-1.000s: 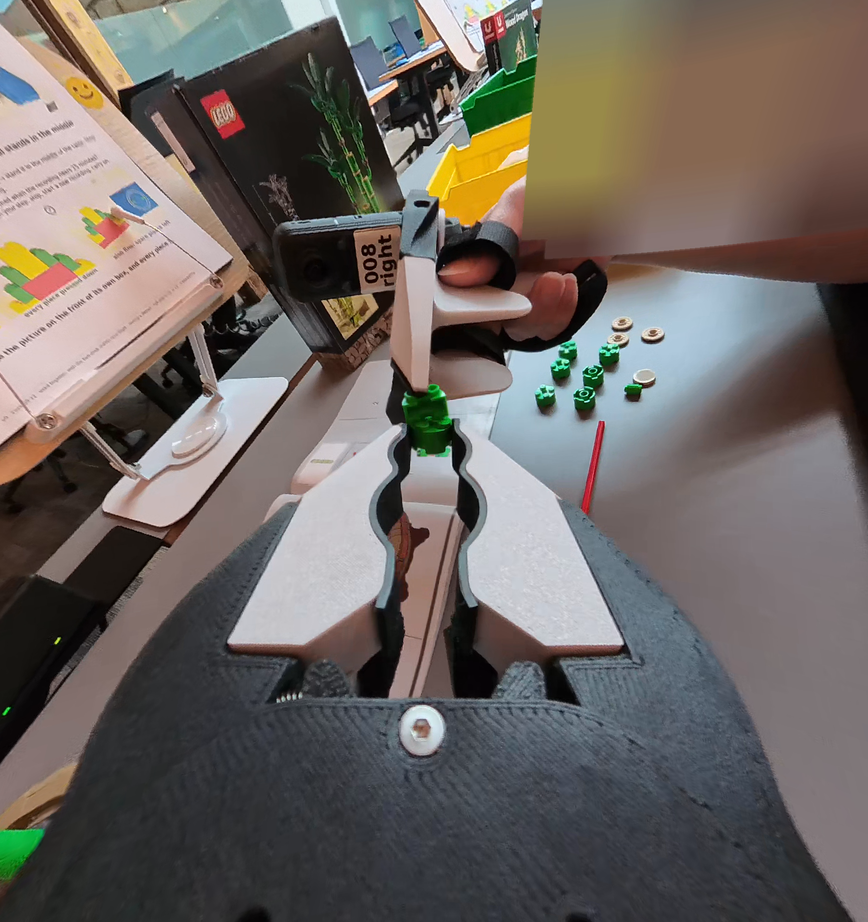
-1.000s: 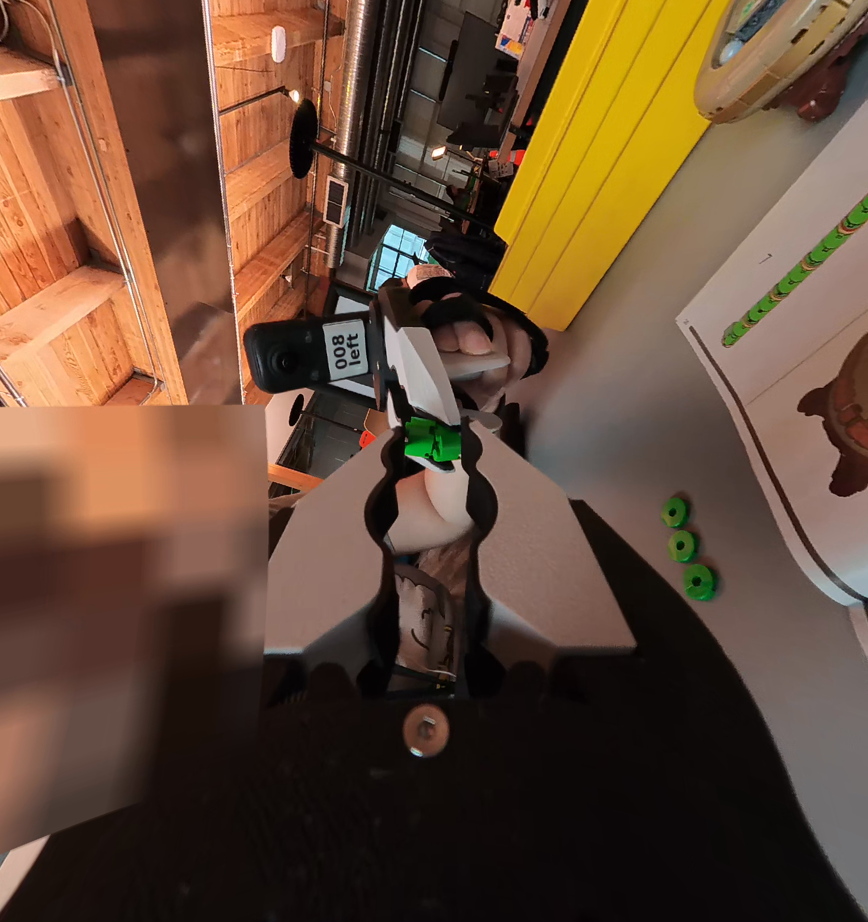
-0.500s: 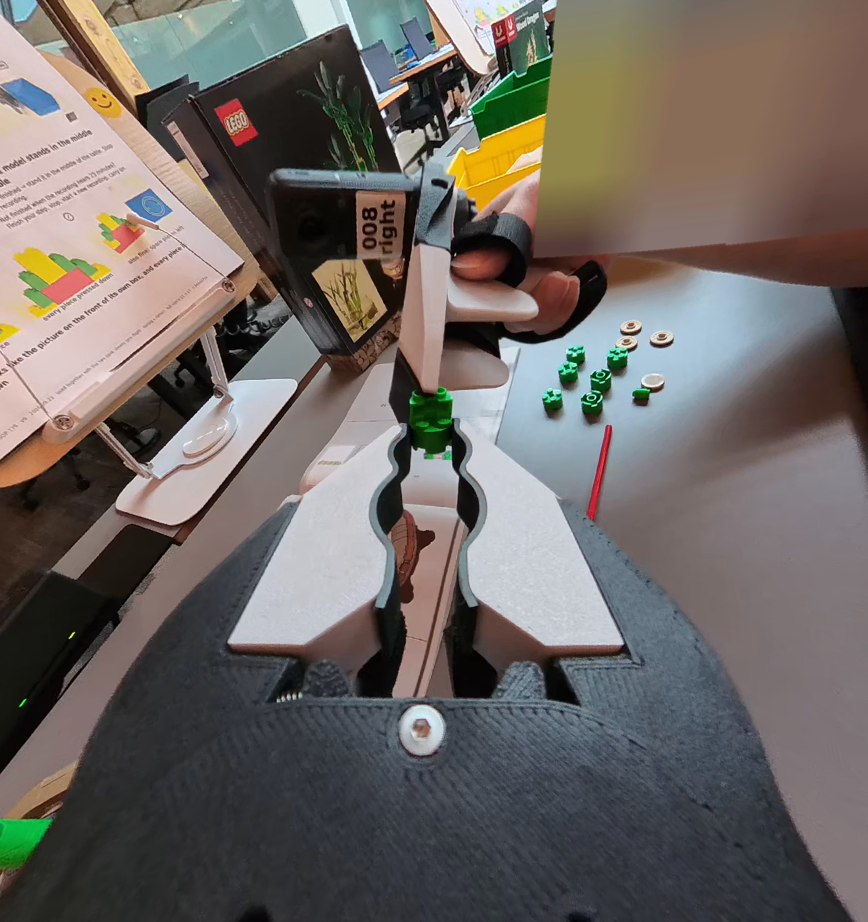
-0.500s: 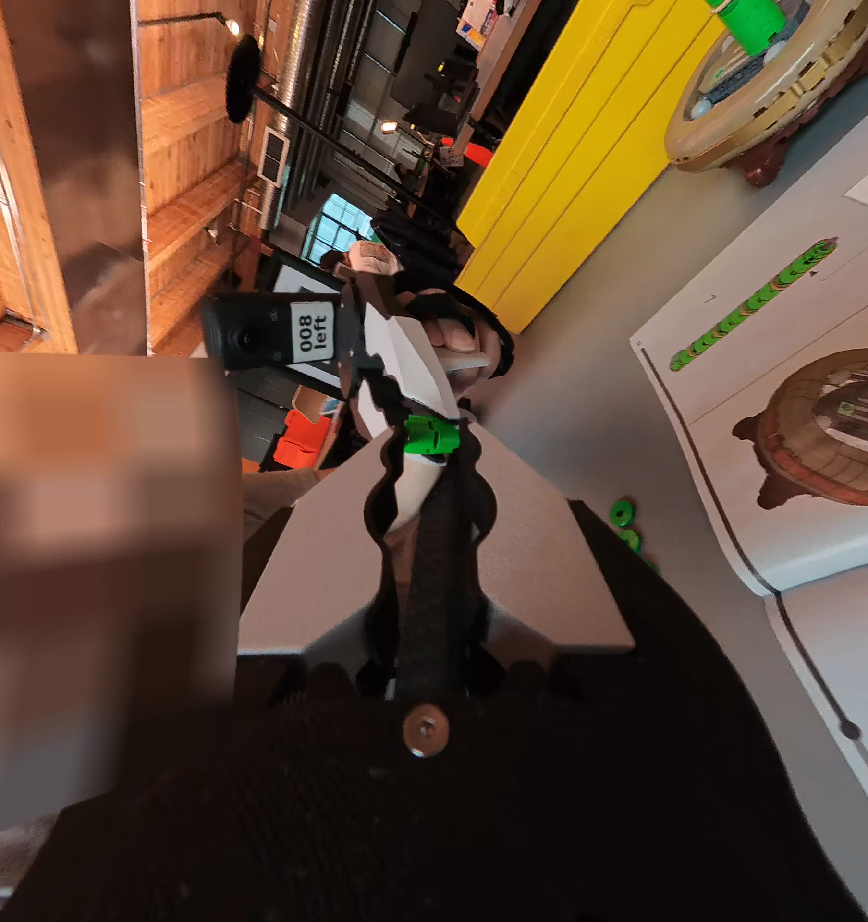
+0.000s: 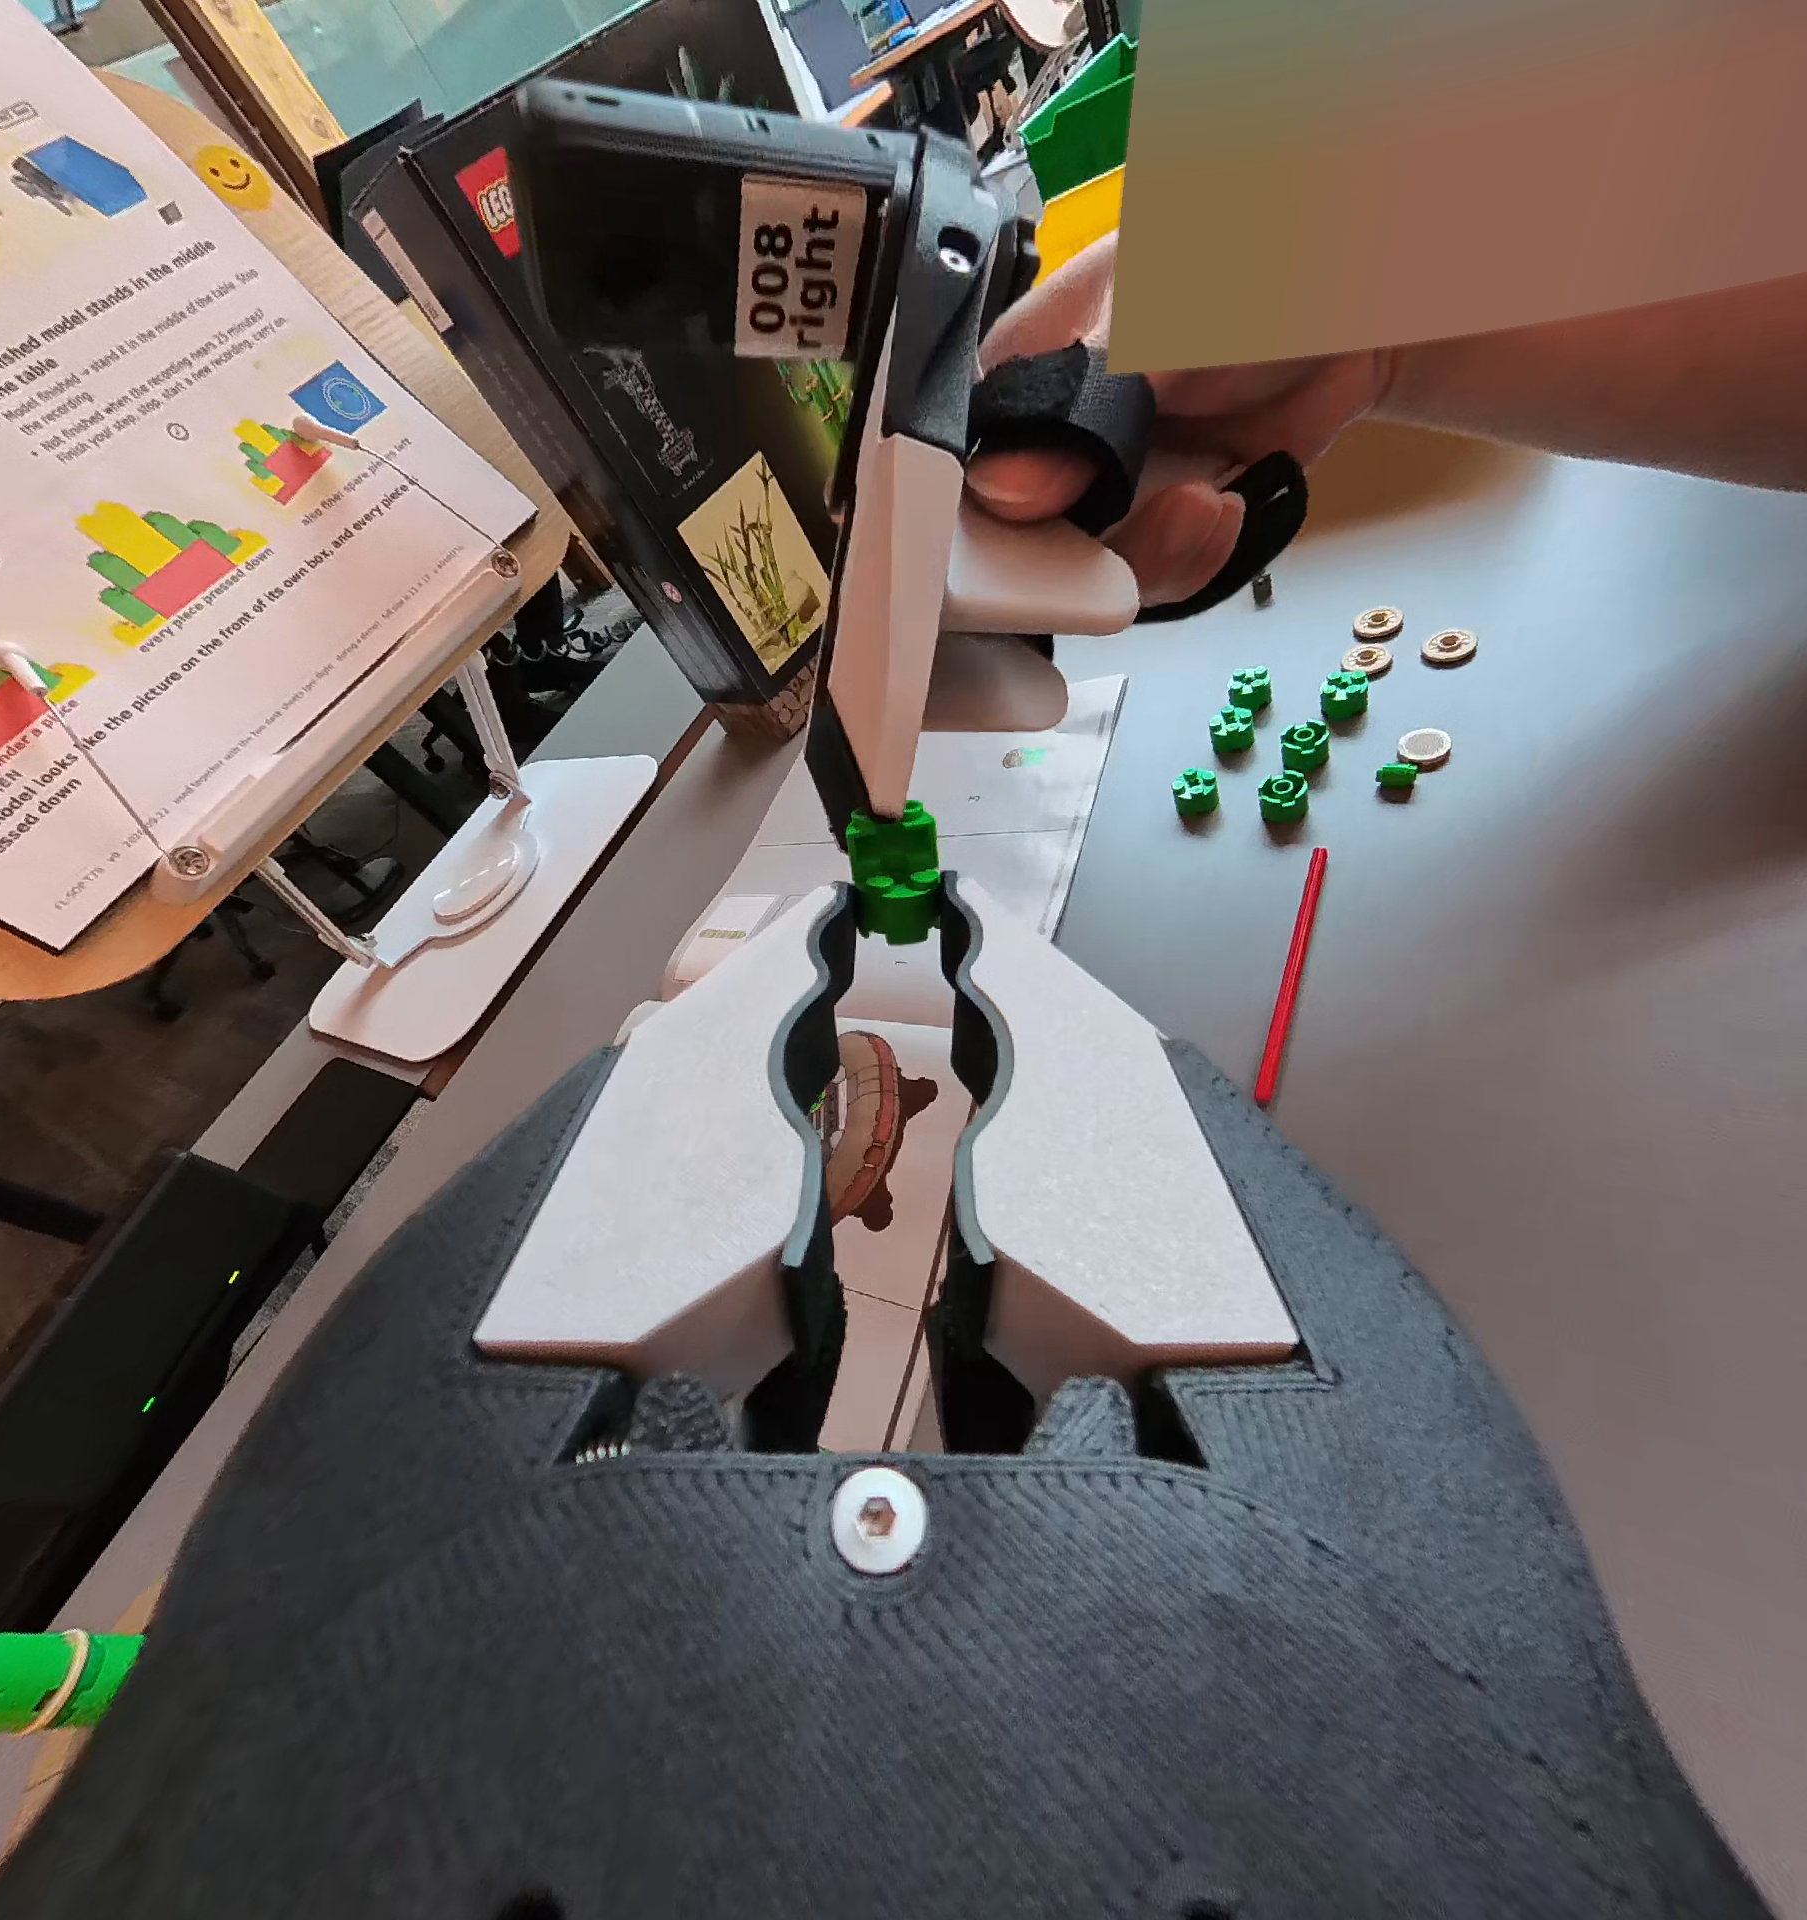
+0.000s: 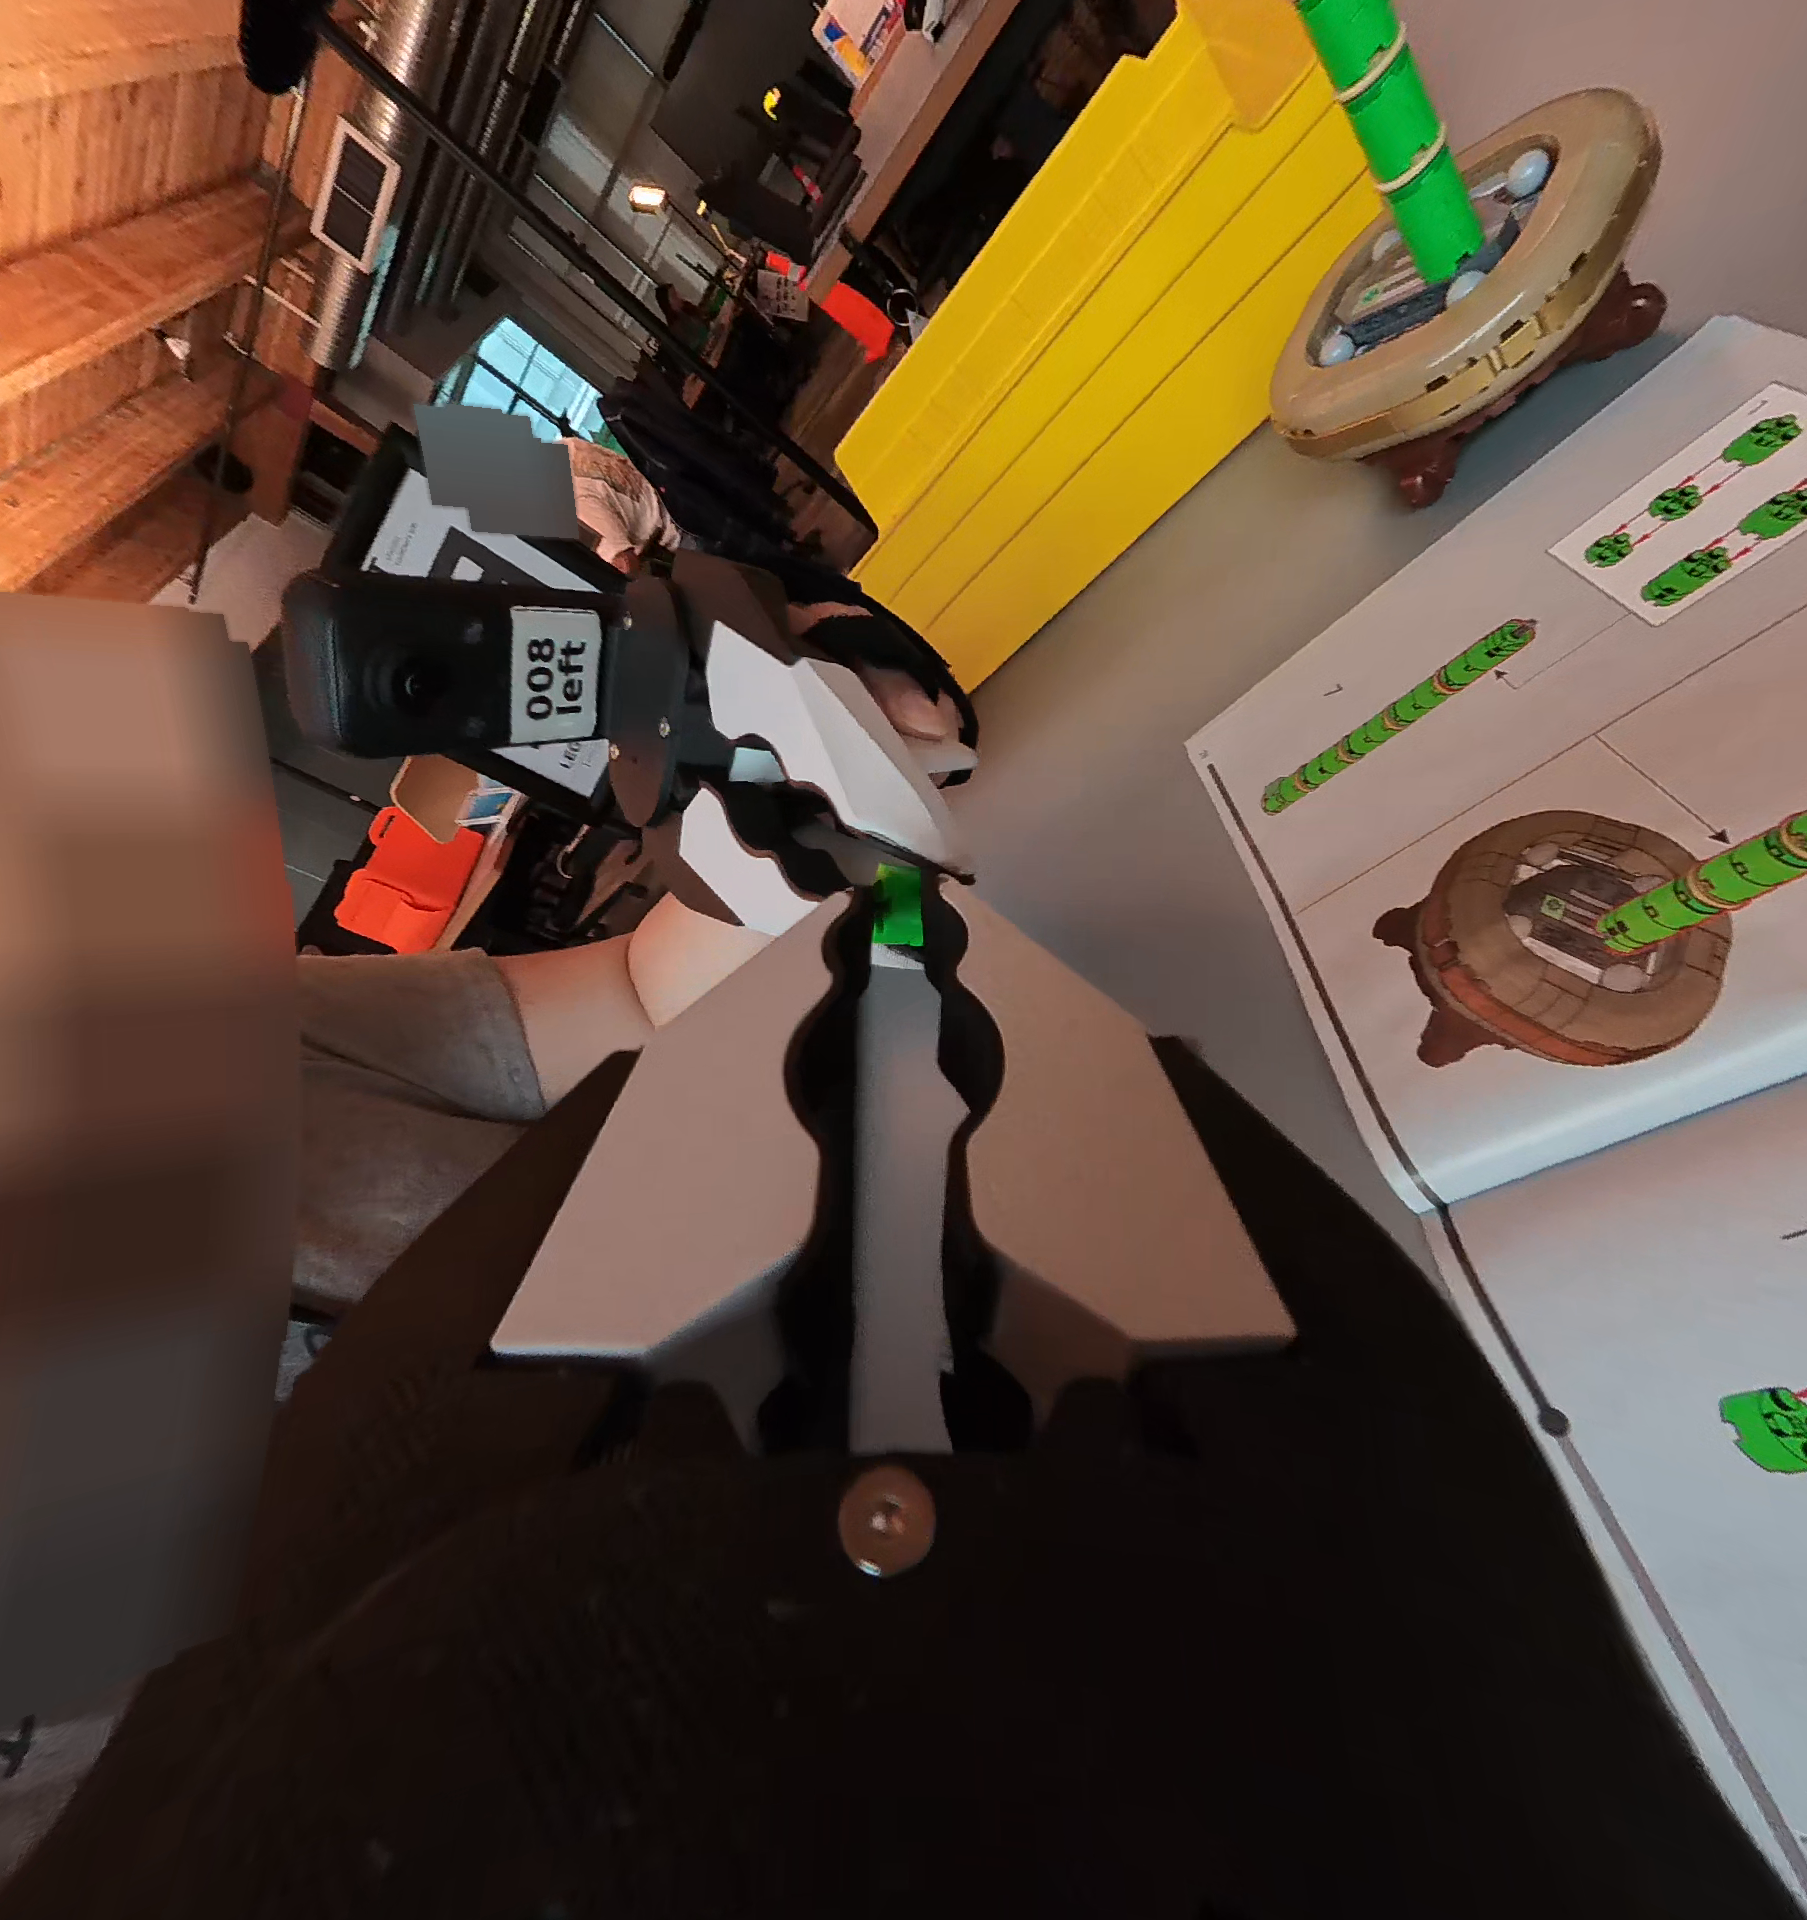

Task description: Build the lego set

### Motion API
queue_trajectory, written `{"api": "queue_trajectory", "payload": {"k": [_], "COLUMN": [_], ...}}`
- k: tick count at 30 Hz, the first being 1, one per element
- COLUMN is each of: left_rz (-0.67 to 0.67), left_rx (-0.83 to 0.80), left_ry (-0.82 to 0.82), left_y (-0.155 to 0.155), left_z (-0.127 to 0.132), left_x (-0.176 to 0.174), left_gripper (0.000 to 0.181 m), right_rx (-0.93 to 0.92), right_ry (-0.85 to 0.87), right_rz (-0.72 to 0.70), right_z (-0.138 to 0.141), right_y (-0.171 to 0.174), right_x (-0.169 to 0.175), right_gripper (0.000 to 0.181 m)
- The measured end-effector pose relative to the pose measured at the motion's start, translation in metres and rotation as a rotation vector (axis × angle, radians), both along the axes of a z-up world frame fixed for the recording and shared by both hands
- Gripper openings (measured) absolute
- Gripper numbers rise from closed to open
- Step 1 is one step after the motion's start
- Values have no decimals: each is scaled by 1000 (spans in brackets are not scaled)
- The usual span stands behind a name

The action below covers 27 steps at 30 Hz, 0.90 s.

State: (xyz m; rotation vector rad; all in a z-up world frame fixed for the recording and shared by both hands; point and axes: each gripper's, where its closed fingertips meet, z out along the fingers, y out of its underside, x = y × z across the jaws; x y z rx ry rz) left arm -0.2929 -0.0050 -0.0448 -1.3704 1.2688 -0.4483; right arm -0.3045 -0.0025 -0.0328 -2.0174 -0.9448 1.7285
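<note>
In the left wrist view my left gripper [image 5: 894, 906] is shut on the lower of two stacked green round bricks [image 5: 894, 883], held above the table. My right gripper [image 5: 881, 802] comes down from above with its tips on the upper brick. In the right wrist view my right gripper [image 6: 897, 920] is shut on the green brick [image 6: 897, 916], and the left gripper [image 6: 878, 857] meets it from the far side. Most of the bricks is hidden by the fingers there.
Loose green round bricks [image 5: 1283, 743], tan round plates [image 5: 1398, 644] and a red rod [image 5: 1291, 971] lie on the grey table at right. An open instruction booklet [image 6: 1501, 1039], a tan round pot base with a green stalk [image 6: 1450, 260], yellow bins [image 6: 1086, 364] and a black box [image 5: 587, 416] stand around. Both grippers' tips are close together, under 4 cm apart.
Both grippers stay joined at the green bricks. The right gripper has tilted and come closer to the left camera; its view has swung towards the booklet and the pot base.
</note>
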Motion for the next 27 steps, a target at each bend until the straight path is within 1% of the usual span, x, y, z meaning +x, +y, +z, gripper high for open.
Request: {"api": "queue_trajectory", "payload": {"k": [5,11,15,18,27], "left_rz": [14,27,49,57,49], "left_rx": [-1,16,37,40,25], "left_ry": [20,30,60,81,40], "left_y": [2,3,6,7,6], "left_z": [-3,-3,-6,-9,-3], "left_x": [0,0,-1,-1,-2], "left_gripper": [14,14,15,14,14], "right_rx": [57,75,73,117,241], "right_ry": [-59,-81,-121,-158,-173], "right_rz": [-24,-48,-39,-54,-59], "right_z": [-2,-1,-6,-9,-1], "right_y": [2,4,0,2,1], "right_x": [2,3,2,2,0], "right_gripper": [6,5,6,5,4]}}
